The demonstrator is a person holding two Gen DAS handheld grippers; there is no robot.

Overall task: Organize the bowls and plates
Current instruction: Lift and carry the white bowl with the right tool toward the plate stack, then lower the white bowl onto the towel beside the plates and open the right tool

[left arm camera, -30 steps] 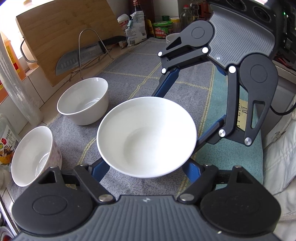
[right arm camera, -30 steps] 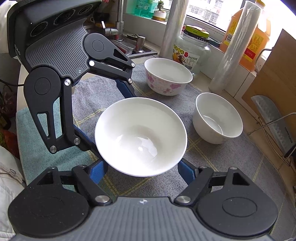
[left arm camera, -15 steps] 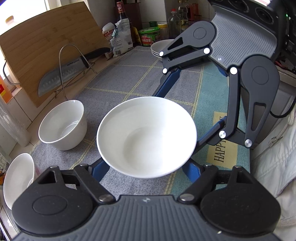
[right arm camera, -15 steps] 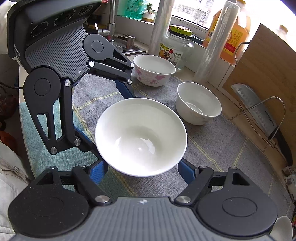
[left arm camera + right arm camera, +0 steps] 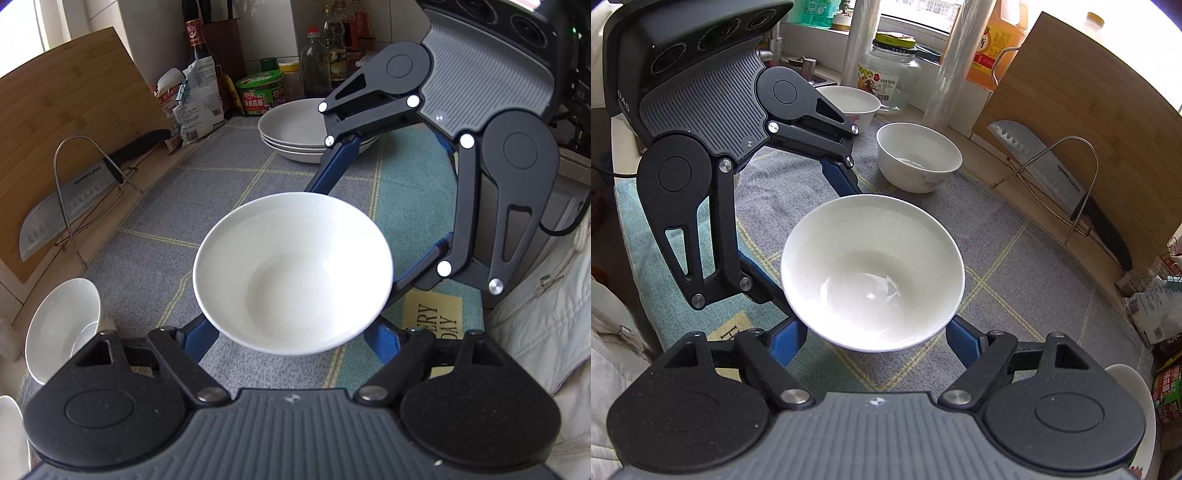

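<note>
Both my tongs, left tongs (image 5: pixel 291 332) and right tongs (image 5: pixel 871 332), pinch one white bowl (image 5: pixel 291 273) up over the mat (image 5: pixel 207 184). Plates (image 5: pixel 291 129) sit stacked at twelve o'clock. Two bowls (image 5: pixel 918 157) still wait.

Home kitchen: cleaver (image 5: pixel 62 206), condiment bottles (image 5: pixel 314 62)

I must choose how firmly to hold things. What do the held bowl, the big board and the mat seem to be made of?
Bowl: likely glazed ceramic; white, glossy, with bright reflections inside.
Board: looks like bamboo or wood; light brown strips with a matte grain.
Mat: woven fabric, it seems; grey fuzzy texture with thin yellow lines.
</note>
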